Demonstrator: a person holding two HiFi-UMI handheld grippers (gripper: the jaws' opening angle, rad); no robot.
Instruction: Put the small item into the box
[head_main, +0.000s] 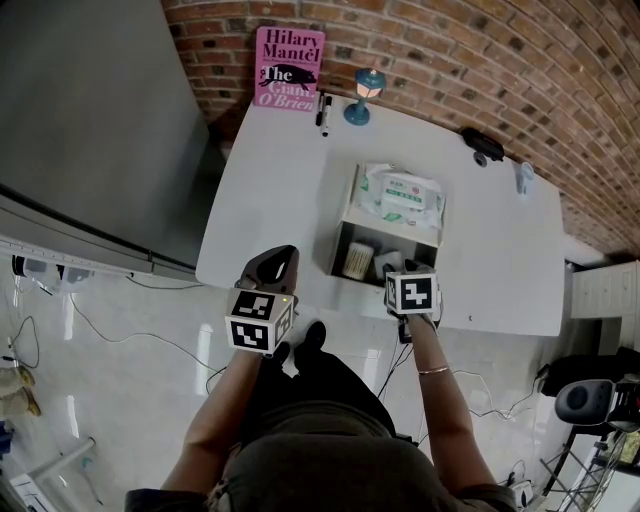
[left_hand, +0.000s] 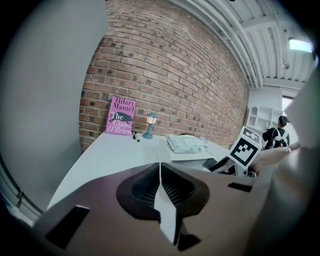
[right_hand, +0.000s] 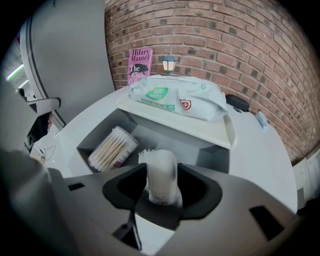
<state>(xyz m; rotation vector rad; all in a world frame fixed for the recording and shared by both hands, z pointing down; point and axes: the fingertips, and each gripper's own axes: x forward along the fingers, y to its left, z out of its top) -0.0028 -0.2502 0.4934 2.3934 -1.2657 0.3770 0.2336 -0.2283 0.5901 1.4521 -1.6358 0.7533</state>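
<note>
A white gauze roll (right_hand: 161, 172) stands between the jaws of my right gripper (right_hand: 162, 186), at the open front of the grey box (right_hand: 212, 156). Dark gaps show on both sides of the roll, so the pads do not press on it. Inside the box lies a tub of cotton swabs (right_hand: 112, 148), and a pack of wet wipes (right_hand: 177, 97) rests on top. In the head view the right gripper (head_main: 398, 272) is at the box (head_main: 343, 240) front. My left gripper (head_main: 280, 256) hovers at the table's near edge, left of the box, shut and empty (left_hand: 160, 182).
A pink book (head_main: 290, 68) leans on the brick wall, with a small blue lamp (head_main: 367, 92) and markers (head_main: 323, 112) beside it. A black object (head_main: 482, 143) and a small bottle (head_main: 524, 178) sit at the table's far right. A grey panel (head_main: 90, 120) stands left.
</note>
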